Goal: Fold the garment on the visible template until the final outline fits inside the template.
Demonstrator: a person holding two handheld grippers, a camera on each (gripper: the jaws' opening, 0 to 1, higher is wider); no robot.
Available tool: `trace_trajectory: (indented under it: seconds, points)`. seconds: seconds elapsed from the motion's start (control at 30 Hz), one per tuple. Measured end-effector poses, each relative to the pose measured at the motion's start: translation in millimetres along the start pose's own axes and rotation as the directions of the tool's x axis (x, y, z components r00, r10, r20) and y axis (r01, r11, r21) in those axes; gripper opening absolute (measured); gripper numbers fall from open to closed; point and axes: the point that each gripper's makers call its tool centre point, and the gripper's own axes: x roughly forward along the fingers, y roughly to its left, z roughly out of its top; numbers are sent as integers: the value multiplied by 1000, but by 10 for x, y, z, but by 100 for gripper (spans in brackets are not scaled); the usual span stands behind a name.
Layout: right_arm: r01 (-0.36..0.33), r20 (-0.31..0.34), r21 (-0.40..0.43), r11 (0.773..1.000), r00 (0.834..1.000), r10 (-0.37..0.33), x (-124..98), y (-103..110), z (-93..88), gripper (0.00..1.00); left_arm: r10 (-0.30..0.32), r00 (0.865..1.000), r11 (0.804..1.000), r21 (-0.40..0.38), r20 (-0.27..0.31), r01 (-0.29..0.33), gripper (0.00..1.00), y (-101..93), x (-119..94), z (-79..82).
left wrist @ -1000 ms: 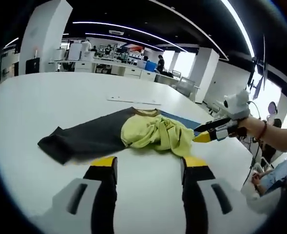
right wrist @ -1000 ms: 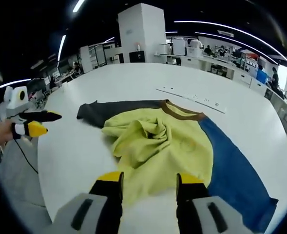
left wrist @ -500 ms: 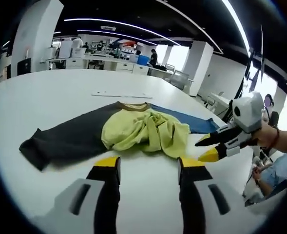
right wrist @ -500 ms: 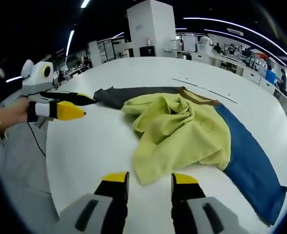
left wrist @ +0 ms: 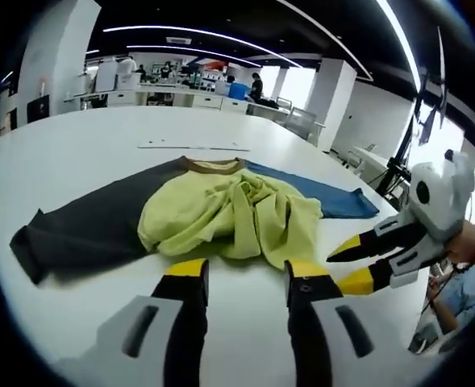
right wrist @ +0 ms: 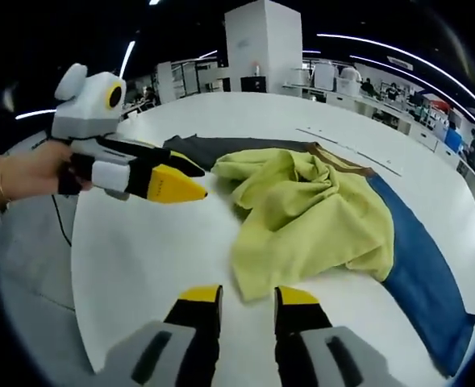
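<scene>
A: Where's the garment [left wrist: 221, 218]?

B: Flat-ish on the white table [left wrist: 84, 153], mid-scene in the left gripper view. Yellow-green body is bunched & wrinkled in the middle, dark grey sleeve [left wrist: 84, 234] runs out left, blue sleeve [left wrist: 326, 197] runs out right, brown collar [left wrist: 211, 165] on the far side. In the right gripper view the yellow cloth's near hem lies just beyond that view's own tips, w/ the blue sleeve trailing near-right.

A: Left gripper [left wrist: 241, 272]?

B: 2 yellow-tipped jaws parted at a moderate gap, nothing between them. Tips sit just short of the yellow hem; can't tell if they touch the cloth. In the right gripper view it comes in from the left, held by a hand [right wrist: 27, 173], jaws there look nearly together at the tip, over bare table, near the dark sleeve.

A: Right gripper [right wrist: 249, 294]?

B: Jaws narrowly apart, empty, tips at the cloth's near edge. Left gripper view shows it entering from the right, tips slightly spread, off the garment's right side.

A: Anything else?

B: A thin white strip [left wrist: 193, 146] on the table beyond the collar. Office desks & people far back.
</scene>
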Motion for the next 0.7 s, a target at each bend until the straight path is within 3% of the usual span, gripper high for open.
trace_trajectory:
  seconds: [0.23,0.57,0.7]
  points:
    - [12,-1,-25,1000,1000,-12,37,-33,5,16,22,1000,1000,4,-14,-21,31,-31,163,-19]
    - [21,-15,-20,1000,1000,-21,90,-67,-85,14,105,994,994,-15,-28,-106,24,9,339,-37]
    - [28,0,0,1000,1000,-28,89,-93,-73,11,138,989,989,56,-54,-135,21,43,381,-73]
